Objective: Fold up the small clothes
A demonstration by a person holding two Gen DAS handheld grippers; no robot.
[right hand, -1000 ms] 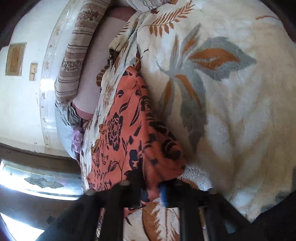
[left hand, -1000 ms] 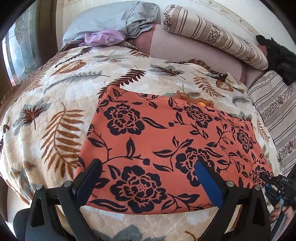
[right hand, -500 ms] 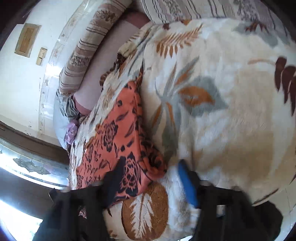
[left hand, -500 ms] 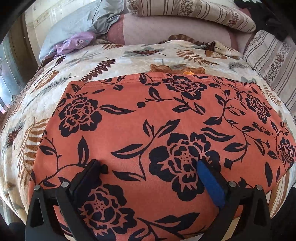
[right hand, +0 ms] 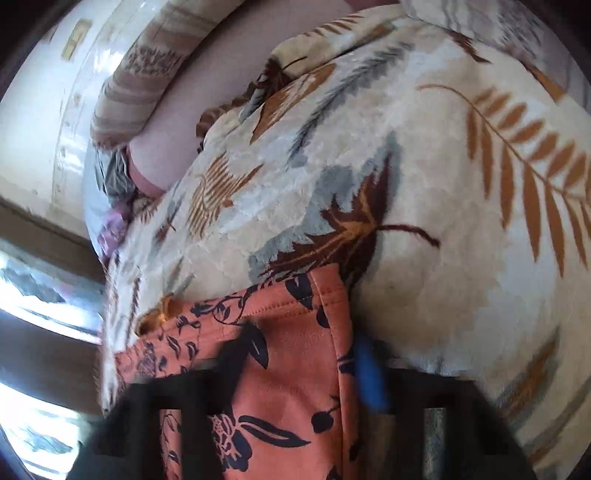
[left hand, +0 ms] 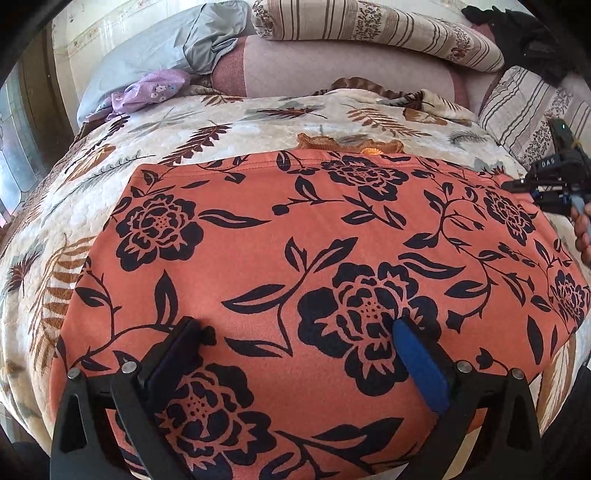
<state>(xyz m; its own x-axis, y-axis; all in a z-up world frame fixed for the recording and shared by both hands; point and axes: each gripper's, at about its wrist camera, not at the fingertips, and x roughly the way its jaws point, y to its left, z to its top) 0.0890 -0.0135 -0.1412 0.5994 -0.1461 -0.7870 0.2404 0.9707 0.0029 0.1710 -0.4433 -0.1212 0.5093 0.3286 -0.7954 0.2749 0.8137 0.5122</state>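
Observation:
An orange garment with a black flower print [left hand: 295, 240] lies flat on the leaf-patterned blanket [left hand: 92, 192]. My left gripper [left hand: 295, 328] hangs open just above its near part, fingers spread wide and nothing pinched between them. My right gripper [left hand: 554, 181], held by a hand [left hand: 583, 229], is at the garment's far right corner. In the blurred right wrist view the right gripper [right hand: 301, 354] straddles the hemmed corner of the garment [right hand: 280, 398]. Its jaws are closing with the cloth between them, and the pads still stand apart.
Striped pillows [left hand: 369, 29] and a pinkish bolster [left hand: 332, 70] line the head of the bed. A grey garment [left hand: 177, 48] and a purple flowered one [left hand: 147, 88] lie at the back left. Black cloth [left hand: 528, 33] sits at the back right, a window [right hand: 33, 302] beyond.
My right gripper let go of the garment's near right corner, opened and travelled along the edge to the far right corner. My left gripper sank closer over the garment, then held still.

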